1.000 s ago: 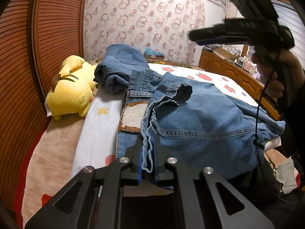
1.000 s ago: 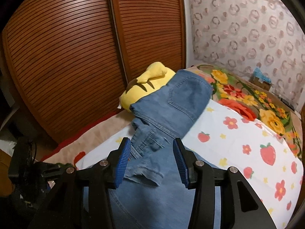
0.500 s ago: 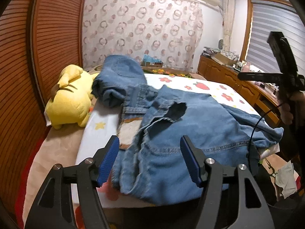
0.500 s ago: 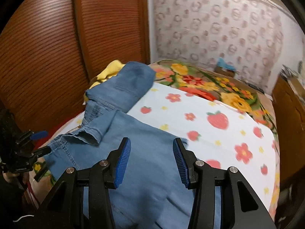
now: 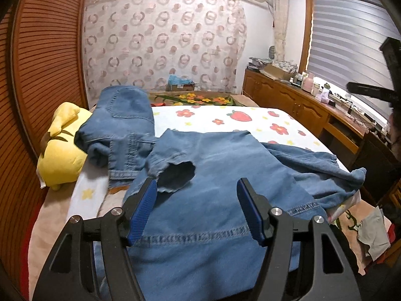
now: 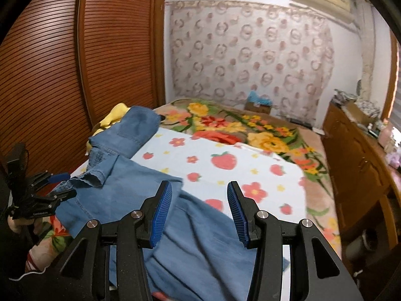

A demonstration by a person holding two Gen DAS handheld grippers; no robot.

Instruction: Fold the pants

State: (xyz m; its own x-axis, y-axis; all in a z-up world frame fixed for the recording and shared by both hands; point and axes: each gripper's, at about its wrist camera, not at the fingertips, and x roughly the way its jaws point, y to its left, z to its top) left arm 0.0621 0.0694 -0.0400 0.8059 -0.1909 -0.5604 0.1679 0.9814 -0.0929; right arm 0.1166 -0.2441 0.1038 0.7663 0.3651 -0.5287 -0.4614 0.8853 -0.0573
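Left tool — jaws apart, nothing gripped, above the jeans. Right tool — jaws apart, empty, over the same denim. The jeans lie spread on the bed; one end rests at 11 o'clock against a yellow plush toy.

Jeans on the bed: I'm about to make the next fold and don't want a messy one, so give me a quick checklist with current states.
1. Left tool free of denim: ok, pads apart, nothing pinched.
2. Right tool free: ok, open above the cloth.
3. Jeans lying flat: not ok, rumpled, cuff curled over.
4. Far end spread out: not ok, it is draped on the yellow plush.
5. Bed's near edge: not ok, denim overhangs it.
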